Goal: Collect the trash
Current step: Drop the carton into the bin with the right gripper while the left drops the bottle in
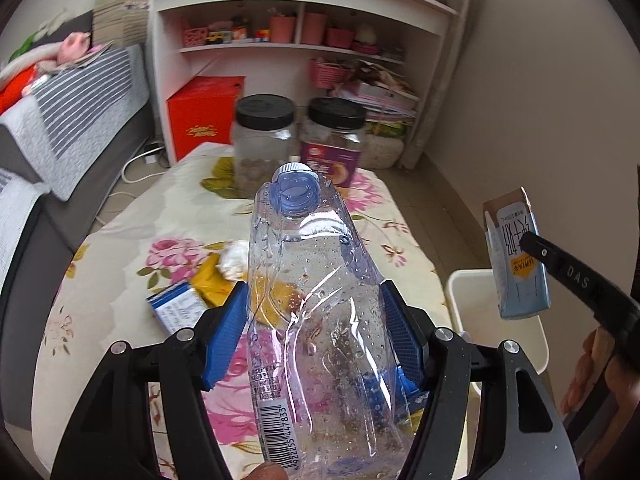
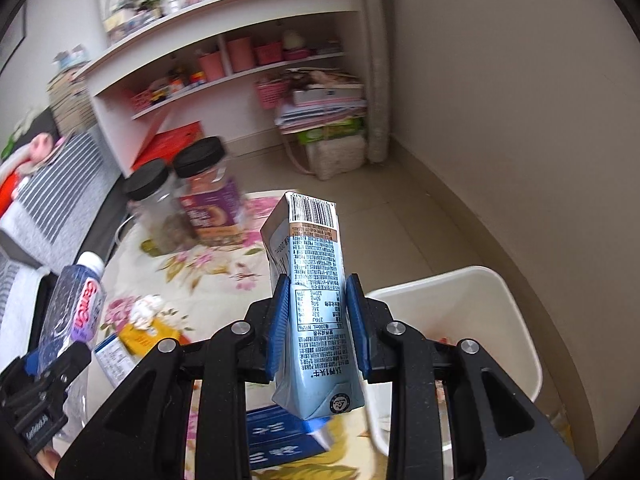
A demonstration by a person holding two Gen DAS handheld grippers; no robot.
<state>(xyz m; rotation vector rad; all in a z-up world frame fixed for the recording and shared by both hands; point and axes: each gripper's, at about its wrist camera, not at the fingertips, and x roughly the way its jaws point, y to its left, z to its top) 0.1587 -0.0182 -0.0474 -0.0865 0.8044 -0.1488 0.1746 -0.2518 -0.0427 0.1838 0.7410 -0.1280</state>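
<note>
The right gripper (image 2: 318, 320) clamped a blue drink carton (image 2: 314, 304) at frame centre, barcode end up. A white bin (image 2: 500, 320) sat lower right. At far left, the left gripper (image 2: 44, 384) held a clear bottle (image 2: 76, 308) over the floral tabletop (image 2: 216, 268).

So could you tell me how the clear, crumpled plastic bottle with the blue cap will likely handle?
The clear crumpled plastic bottle looks empty, so probably light. Its dented walls suggest it yields under the left gripper. Droplets may make it slippery.
</note>
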